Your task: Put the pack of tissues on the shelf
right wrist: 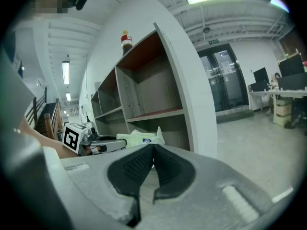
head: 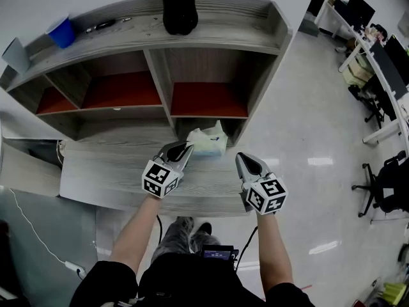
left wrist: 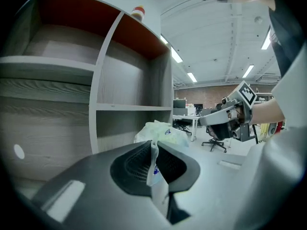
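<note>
Blue cup and dark bottle stand on top of the shelf unit. L gripper is clamped on a thin wrapper flap of the pack of tissues — pack is on or just over the wood ledge (contact unclear), in front of the lower right compartment, not inside. R gripper is just right of the pack — jaws together w/ nothing between

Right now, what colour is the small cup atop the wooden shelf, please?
Blue cup; head view.
</note>
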Demonstrator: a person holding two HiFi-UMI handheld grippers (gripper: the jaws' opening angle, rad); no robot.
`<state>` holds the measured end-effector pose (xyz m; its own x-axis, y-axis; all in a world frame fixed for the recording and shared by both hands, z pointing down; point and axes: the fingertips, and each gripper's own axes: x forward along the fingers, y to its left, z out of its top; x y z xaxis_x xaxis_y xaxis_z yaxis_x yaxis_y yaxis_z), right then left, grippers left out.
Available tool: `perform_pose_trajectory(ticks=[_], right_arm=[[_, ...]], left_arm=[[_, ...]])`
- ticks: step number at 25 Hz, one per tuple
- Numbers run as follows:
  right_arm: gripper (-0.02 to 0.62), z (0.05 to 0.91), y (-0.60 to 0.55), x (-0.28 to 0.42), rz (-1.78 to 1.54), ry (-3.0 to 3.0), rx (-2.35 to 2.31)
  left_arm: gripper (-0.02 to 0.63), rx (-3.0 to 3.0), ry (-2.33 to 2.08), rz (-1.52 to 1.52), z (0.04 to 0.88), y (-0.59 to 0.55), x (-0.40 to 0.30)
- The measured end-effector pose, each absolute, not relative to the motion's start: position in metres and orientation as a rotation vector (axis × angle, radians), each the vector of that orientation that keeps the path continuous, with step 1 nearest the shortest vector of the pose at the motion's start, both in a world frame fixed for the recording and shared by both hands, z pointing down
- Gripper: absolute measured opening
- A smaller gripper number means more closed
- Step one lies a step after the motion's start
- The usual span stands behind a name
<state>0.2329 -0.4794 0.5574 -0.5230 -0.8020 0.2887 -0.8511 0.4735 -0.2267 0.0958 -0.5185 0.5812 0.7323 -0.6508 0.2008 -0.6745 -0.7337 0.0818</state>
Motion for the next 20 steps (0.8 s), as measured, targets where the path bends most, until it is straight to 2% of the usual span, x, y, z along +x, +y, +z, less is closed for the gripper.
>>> perform_pose_trajectory(ticks=[20], right_arm=[[0.0,0.637,-0.526,0.234,0.544,-2.544,1.485]], left_arm=[[0.012,2.713,-1.125,0.296,0.688,-0.574,0.114]])
